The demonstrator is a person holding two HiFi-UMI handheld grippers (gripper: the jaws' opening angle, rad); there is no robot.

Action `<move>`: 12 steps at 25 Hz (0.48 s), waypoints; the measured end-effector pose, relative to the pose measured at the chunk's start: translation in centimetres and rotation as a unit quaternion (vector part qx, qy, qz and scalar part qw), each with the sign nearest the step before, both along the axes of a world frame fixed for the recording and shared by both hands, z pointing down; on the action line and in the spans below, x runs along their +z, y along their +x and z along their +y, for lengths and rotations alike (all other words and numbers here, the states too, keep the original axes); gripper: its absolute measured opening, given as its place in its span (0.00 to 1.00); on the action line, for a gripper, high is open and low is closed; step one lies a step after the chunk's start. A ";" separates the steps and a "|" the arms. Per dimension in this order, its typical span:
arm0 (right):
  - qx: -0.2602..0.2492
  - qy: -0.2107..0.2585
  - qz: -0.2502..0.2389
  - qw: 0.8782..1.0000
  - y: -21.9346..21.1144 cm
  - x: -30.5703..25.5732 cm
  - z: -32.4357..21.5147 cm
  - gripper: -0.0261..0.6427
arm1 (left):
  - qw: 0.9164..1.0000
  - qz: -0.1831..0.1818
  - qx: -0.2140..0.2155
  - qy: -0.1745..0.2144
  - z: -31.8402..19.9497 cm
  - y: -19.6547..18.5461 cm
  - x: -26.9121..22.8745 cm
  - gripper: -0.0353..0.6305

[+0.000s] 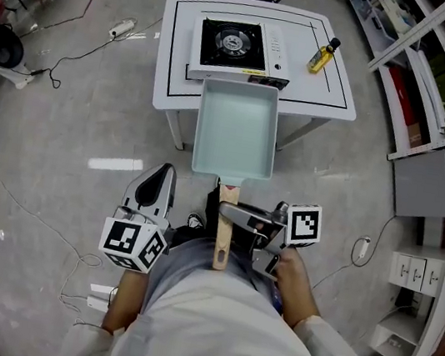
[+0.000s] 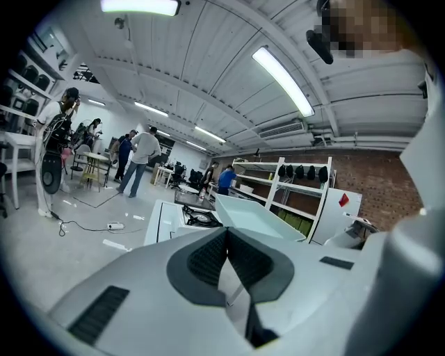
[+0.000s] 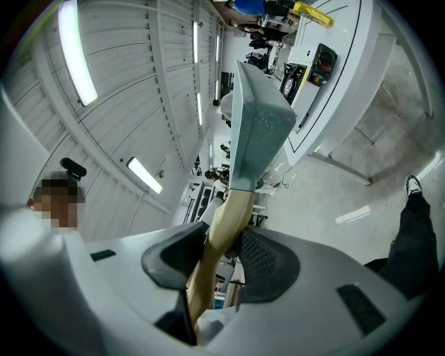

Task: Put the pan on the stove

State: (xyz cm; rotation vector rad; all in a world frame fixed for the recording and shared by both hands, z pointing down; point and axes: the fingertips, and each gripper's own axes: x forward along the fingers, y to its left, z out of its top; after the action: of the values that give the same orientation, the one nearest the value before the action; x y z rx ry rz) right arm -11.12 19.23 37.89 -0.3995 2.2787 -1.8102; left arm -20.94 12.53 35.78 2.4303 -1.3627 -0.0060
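A pale teal rectangular pan (image 1: 237, 129) hangs level in the air, its far end over the near edge of the white table (image 1: 181, 48). My right gripper (image 1: 229, 212) is shut on its wooden handle (image 1: 223, 232). The right gripper view shows the handle (image 3: 222, 229) pinched between the pads and the pan (image 3: 257, 132) beyond. A portable gas stove (image 1: 240, 49) sits on the table just past the pan, its burner bare. My left gripper (image 1: 162, 173) is low on the left, shut and holding nothing. Its own view looks past the left gripper (image 2: 226, 240) to the pan (image 2: 254, 217) and stove (image 2: 201, 217).
A yellow oil bottle (image 1: 323, 56) stands on the table right of the stove. Metal shelving (image 1: 426, 72) runs along the right. Cables and a power strip (image 1: 122, 28) lie on the floor to the left. People (image 2: 142, 160) stand far back.
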 end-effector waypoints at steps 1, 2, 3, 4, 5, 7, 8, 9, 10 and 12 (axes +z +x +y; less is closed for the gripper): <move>0.000 0.001 0.000 1.000 0.1 -0.1 -0.5 0.27 | 1.000 -0.001 0.000 0.000 -0.5 0.1 0.1 0.06; 0.000 0.003 0.000 1.000 0.2 -0.1 -1.0 0.27 | 1.000 -0.001 -0.001 -0.001 -0.9 0.2 0.1 0.06; -0.001 0.004 0.000 1.000 0.3 -0.2 -1.5 0.27 | 1.000 0.000 -0.002 -0.002 -1.4 0.2 0.1 0.06; -0.002 0.006 0.000 1.000 0.4 -0.2 -2.0 0.27 | 1.000 0.000 -0.004 -0.002 -1.9 0.3 0.1 0.06; -0.003 0.007 0.000 1.000 0.6 -0.2 -2.5 0.27 | 1.000 0.000 -0.005 -0.002 -2.4 0.5 0.1 0.06; -0.007 0.009 0.001 1.000 1.1 -0.2 -3.5 0.27 | 1.000 0.000 -0.006 -0.002 -3.3 1.0 0.1 0.06; -0.008 0.009 0.000 1.000 1.3 -0.1 -4.1 0.27 | 1.000 0.000 -0.006 -0.002 -3.8 1.2 0.0 0.06; -0.008 0.008 -0.001 1.000 1.5 -0.1 -4.7 0.27 | 1.000 -0.001 -0.005 -0.001 -4.4 1.5 0.0 0.06; -0.008 0.008 -0.002 1.000 1.6 -0.1 -5.3 0.27 | 1.000 -0.001 -0.004 -0.001 -5.0 1.7 0.0 0.06; -0.008 0.008 -0.004 1.000 1.9 -0.1 -6.5 0.27 | 1.000 -0.002 -0.003 -0.002 -6.2 2.1 -0.1 0.06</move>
State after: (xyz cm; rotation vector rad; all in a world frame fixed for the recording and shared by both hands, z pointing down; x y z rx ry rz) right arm -9.24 12.70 37.76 -0.3706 2.2951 -1.7977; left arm -18.87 6.31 35.69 2.4243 -1.3709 0.0008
